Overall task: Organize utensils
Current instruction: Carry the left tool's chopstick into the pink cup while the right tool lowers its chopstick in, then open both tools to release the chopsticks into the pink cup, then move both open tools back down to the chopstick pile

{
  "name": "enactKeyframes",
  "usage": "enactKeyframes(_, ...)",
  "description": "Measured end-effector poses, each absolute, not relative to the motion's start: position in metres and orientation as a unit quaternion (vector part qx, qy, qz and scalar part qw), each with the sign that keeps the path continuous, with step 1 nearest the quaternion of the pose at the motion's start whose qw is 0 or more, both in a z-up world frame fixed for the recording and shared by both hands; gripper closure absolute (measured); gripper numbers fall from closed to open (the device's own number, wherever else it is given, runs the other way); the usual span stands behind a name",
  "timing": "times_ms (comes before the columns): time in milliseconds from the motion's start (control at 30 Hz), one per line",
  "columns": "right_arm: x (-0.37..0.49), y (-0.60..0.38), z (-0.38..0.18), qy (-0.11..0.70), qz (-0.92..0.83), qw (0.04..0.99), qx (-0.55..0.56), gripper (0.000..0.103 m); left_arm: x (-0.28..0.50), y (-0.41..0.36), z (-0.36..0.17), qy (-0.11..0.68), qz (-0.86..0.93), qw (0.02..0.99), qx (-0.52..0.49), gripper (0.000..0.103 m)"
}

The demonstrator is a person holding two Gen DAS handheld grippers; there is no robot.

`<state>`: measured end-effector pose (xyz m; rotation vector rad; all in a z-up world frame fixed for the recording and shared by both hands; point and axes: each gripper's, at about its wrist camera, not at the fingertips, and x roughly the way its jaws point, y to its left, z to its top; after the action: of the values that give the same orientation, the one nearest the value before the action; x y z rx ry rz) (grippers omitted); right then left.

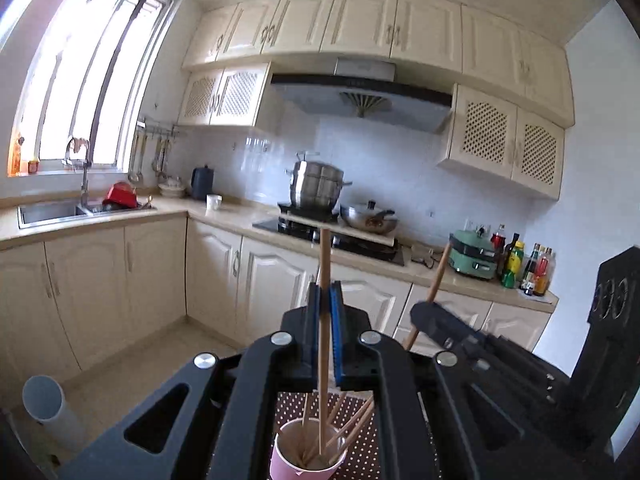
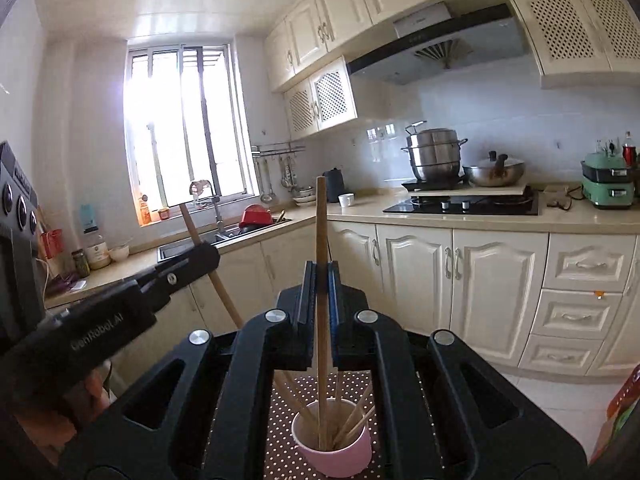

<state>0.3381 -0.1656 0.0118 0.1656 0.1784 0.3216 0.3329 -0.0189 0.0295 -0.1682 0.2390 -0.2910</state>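
In the left wrist view my left gripper [image 1: 325, 290] is shut on an upright wooden chopstick [image 1: 325, 256]. Its lower end reaches into a pink cup [image 1: 288, 466] holding several more chopsticks, on a brown dotted mat [image 1: 362, 452]. To its right, my right gripper [image 1: 424, 314] grips a second, tilted chopstick [image 1: 439, 270]. In the right wrist view the right gripper [image 2: 322, 270] is shut on its chopstick [image 2: 320, 220], which runs down into the pink cup [image 2: 340, 460]. At the left there, the left gripper [image 2: 206, 254] holds the other chopstick [image 2: 189, 222].
Kitchen counters run along the far walls, with a sink [image 1: 48, 212], a stove [image 2: 460, 204] bearing a steel pot [image 2: 434, 154] and a wok [image 2: 494, 172], a green appliance [image 2: 608, 184] and bottles [image 1: 528, 268]. A grey pipe [image 1: 48, 404] lies at lower left.
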Motion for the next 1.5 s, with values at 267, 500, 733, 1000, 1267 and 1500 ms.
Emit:
enactKeyframes(267,0.351,-0.168,-0.017,0.098,0.149,0.981,0.076,0.097,0.350,-0.016,-0.010,0.145,-0.145,0.976,-0.076,0.098)
enactKeyframes(500,0.346,-0.174,-0.037,0.119,0.152,0.977,0.086,0.097,0.344,-0.010,-0.029,0.149,-0.149,0.975,-0.071,0.098)
enactKeyframes(733,0.340,-0.173,-0.053,0.136,0.149,0.977,0.074,0.097,0.336,-0.009,-0.051,0.166,-0.149,0.973,-0.061,0.098)
enactKeyframes(1000,0.335,-0.174,-0.069,0.160,0.148,0.973,0.075,0.097,0.332,-0.006,-0.069,0.188,-0.146,0.970,-0.053,0.098)
enactKeyframes(1267,0.332,-0.177,-0.078,0.178,0.144,0.970,0.081,0.096,0.328,-0.004,-0.070,0.204,-0.146,0.966,-0.057,0.074)
enactKeyframes(1500,0.317,-0.180,-0.070,0.176,0.147,0.970,0.085,0.096,0.305,-0.006,-0.061,0.190,-0.137,0.971,-0.046,0.065)
